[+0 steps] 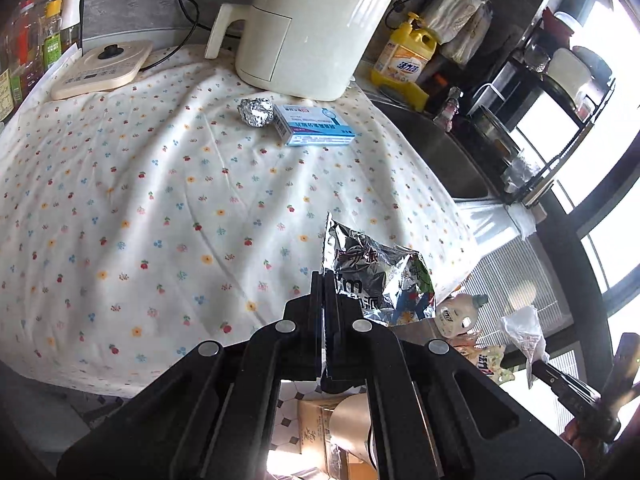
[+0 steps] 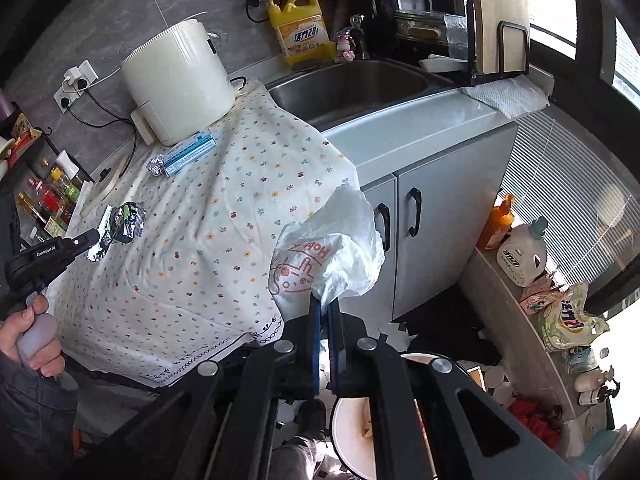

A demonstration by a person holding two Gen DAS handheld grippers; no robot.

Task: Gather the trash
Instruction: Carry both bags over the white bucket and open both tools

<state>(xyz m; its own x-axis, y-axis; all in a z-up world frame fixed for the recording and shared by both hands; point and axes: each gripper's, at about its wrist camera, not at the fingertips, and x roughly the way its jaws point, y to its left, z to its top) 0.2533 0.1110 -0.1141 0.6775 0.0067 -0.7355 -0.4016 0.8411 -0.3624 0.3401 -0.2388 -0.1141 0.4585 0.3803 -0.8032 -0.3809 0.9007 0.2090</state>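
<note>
Silver foil wrapper (image 1: 380,276), crumpled, was clamped between the closed jaws of the left tool (image 1: 324,280), held above the near right part of the flowered cloth (image 1: 160,200) covering the table. The right tool (image 2: 325,304) was pinched tight on a white plastic bag (image 2: 332,248) beyond the cloth's edge, before the grey cabinet (image 2: 440,208). A foil ball (image 1: 256,111) touched a blue box (image 1: 316,125) near the cream appliance (image 1: 312,28).

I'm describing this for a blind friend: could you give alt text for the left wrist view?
A black left gripper is shut on a crumpled silver snack wrapper, held above a flowered tablecloth. Farther back lie a foil ball and a blue-and-white box before a cream appliance.
</note>
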